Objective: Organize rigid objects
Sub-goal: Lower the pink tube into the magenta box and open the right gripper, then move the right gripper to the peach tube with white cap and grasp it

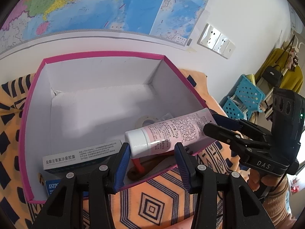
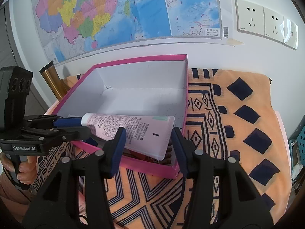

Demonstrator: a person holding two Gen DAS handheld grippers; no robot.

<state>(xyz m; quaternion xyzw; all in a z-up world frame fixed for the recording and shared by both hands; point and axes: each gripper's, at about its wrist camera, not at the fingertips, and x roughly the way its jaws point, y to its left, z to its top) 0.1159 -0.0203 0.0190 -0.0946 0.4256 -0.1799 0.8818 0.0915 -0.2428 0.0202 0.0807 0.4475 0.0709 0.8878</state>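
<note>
A pink tube with a white cap [image 1: 167, 131] hangs over the near right corner of a pink-rimmed cardboard box [image 1: 106, 54]. My left gripper [image 1: 152, 148] has its blue pads on either side of the cap end. My right gripper [image 2: 148, 135] brackets the tube's flat crimped end [image 2: 152, 133]; it also shows in the left wrist view [image 1: 219, 124]. Both sets of jaws look wide; contact with the tube is unclear. Inside the box lie a white medicine carton [image 1: 80, 158], a blue carton [image 1: 52, 186], a tape roll [image 1: 144, 121] and a red-handled item [image 1: 138, 165].
The box sits on an orange patterned cloth [image 2: 238, 114] over a table against a white wall with a map [image 2: 114, 9] and sockets [image 2: 265, 22]. A blue perforated basket [image 1: 244, 99] stands off the table's right side.
</note>
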